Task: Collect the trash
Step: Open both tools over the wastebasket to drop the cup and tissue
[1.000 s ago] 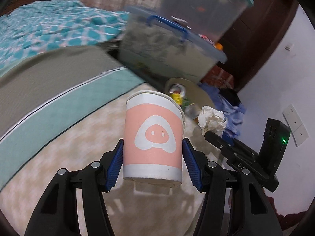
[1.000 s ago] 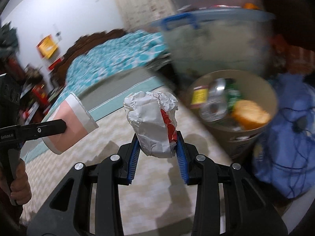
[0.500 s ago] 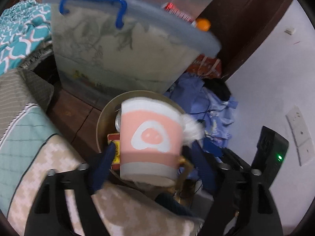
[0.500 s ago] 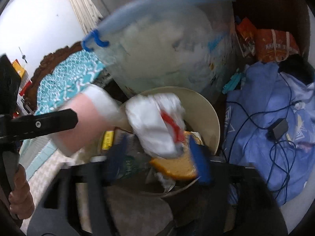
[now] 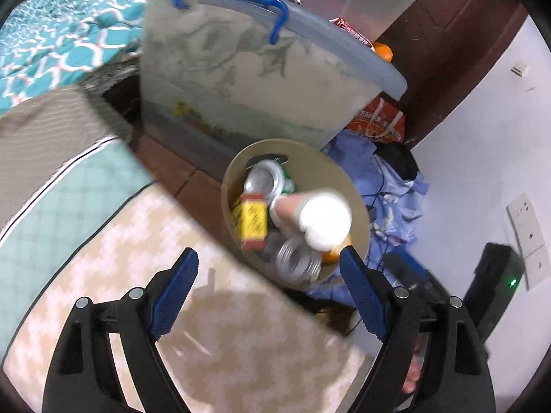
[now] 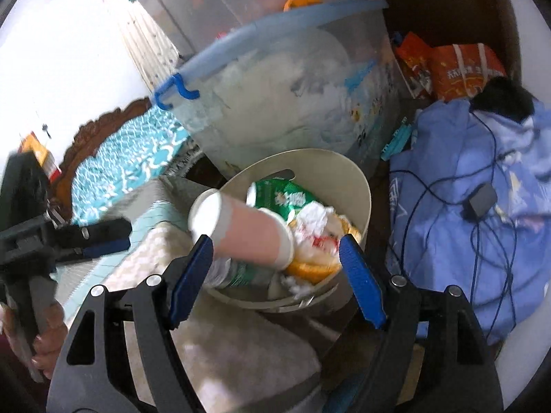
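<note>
Both wrist views look down, close; sharing the bin [image 5: 358,203].

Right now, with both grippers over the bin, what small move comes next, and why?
Probably draw both grippers back from the bin. The left gripper and right gripper are open and empty, and the pink cup and crumpled paper already lie in the bin on the cans.

Place: a lived-in bedroom in a home. Evidence: bed [image 5: 51,51] with teal patterned cover; carved wooden headboard [image 6: 103,127]; mattress [image 5: 120,275] with cream and teal covers; lidded plastic bin [image 5: 248,79] of stored goods; blue clothes [image 6: 465,213] heaped on the floor with a charger [image 6: 480,199] and cable; snack bags [image 6: 458,72]; wall sockets [image 5: 527,237]; dark wooden door [image 5: 458,44]; small wastebasket [image 6: 347,179].
</note>
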`<state>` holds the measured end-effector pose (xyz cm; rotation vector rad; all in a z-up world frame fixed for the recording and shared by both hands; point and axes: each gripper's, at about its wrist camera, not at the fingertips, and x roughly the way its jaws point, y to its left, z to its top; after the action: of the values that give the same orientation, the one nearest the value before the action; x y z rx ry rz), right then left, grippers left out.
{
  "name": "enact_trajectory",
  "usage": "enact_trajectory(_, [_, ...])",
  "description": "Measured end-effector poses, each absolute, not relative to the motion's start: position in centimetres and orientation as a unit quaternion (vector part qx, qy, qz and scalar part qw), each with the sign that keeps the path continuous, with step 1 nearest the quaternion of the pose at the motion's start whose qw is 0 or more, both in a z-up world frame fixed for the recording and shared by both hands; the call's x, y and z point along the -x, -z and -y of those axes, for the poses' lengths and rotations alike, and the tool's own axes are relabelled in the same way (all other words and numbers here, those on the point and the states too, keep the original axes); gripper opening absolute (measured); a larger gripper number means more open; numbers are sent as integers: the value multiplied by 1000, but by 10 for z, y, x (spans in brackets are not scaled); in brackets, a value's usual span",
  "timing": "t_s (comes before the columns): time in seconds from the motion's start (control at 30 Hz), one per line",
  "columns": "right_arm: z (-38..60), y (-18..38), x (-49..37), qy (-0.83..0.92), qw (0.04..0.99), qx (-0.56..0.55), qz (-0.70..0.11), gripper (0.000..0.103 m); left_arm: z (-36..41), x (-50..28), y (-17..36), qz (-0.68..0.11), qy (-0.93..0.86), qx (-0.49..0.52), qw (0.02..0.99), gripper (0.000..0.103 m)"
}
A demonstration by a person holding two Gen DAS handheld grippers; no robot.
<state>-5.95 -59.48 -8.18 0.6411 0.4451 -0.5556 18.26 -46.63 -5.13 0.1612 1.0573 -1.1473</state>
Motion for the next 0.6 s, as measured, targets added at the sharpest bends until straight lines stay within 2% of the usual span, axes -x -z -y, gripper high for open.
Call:
enact_trajectory(0.23, [539, 93, 81, 266, 874, -347, -212, 78, 381, -151, 60, -467, 489, -88, 731, 82])
enact_trajectory(0.37, [509, 94, 83, 263, 867, -364, -214, 78, 340, -131, 58, -443, 464, -118, 758, 89])
enact_trajectory(0.47, [487, 92, 82, 251, 866, -375, -214, 82, 315, -119, 51, -426, 445, -131, 777, 94])
enact_trajectory(0.6, [460, 86, 80, 244, 869, -373, -215, 86, 281, -106, 40, -396, 404, -155, 810, 94])
